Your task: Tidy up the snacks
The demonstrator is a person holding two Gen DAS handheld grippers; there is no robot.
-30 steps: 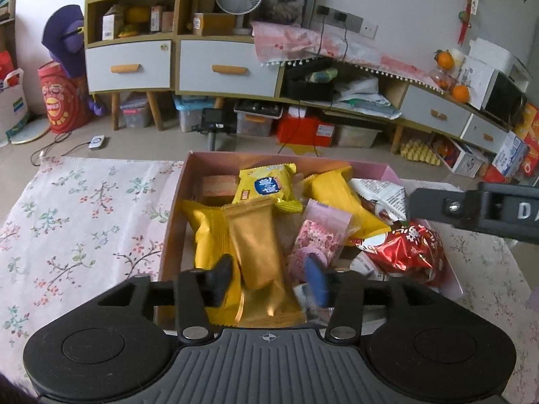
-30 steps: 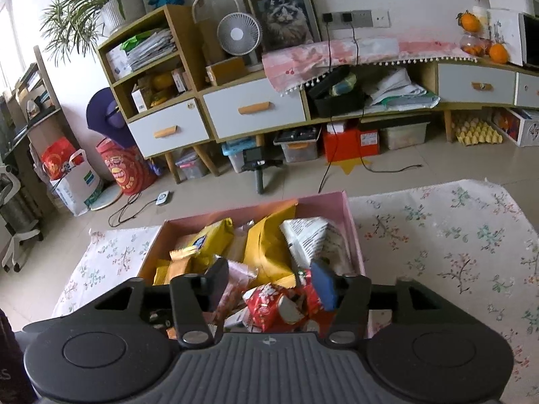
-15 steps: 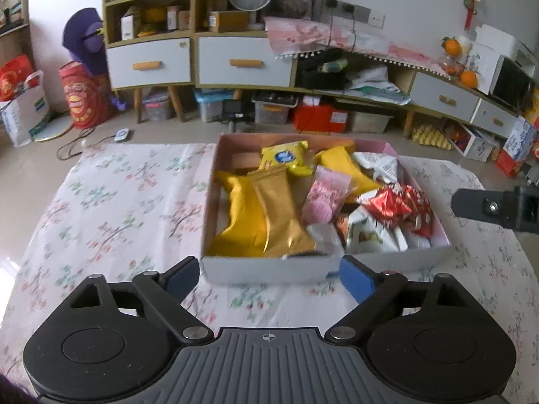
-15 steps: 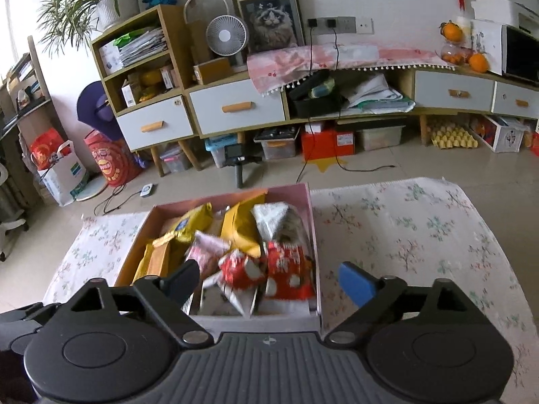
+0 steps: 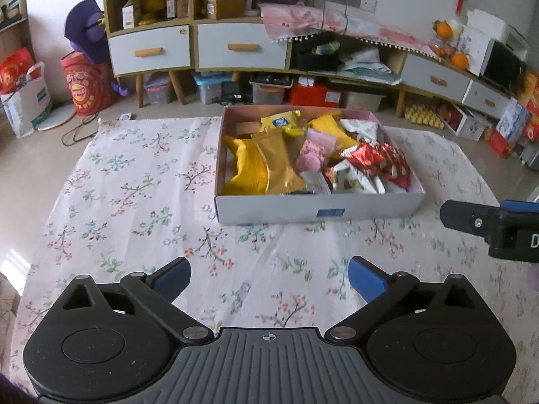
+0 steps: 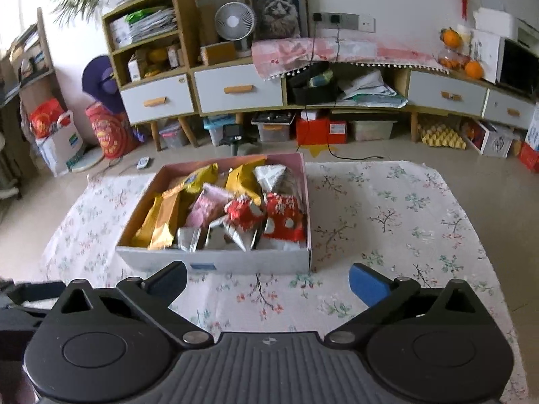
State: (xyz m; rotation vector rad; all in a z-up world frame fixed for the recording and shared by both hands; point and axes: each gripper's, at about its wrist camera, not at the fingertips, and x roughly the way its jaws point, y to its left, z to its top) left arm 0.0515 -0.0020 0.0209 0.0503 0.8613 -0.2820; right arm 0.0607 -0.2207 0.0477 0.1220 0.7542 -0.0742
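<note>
A shallow cardboard box point(image 5: 286, 210) with a pink inside stands on the floral cloth, full of snack packets: yellow and gold bags point(image 5: 266, 165), a pink packet point(image 5: 313, 155), red foil packets point(image 5: 377, 161). It also shows in the right wrist view point(image 6: 249, 261). My left gripper point(image 5: 269, 277) is open and empty, held back from the box's near wall. My right gripper point(image 6: 267, 279) is open and empty, also short of the box. Part of the right gripper shows at the right edge of the left wrist view point(image 5: 495, 225).
The table's floral cloth point(image 5: 134, 202) spreads left of the box and to its right point(image 6: 387, 215). Behind the table are drawers, shelves, a fan and floor clutter.
Both grippers have opened wide and pulled back from inside the box to the near side of the table. The snacks they were over stay in the box.
</note>
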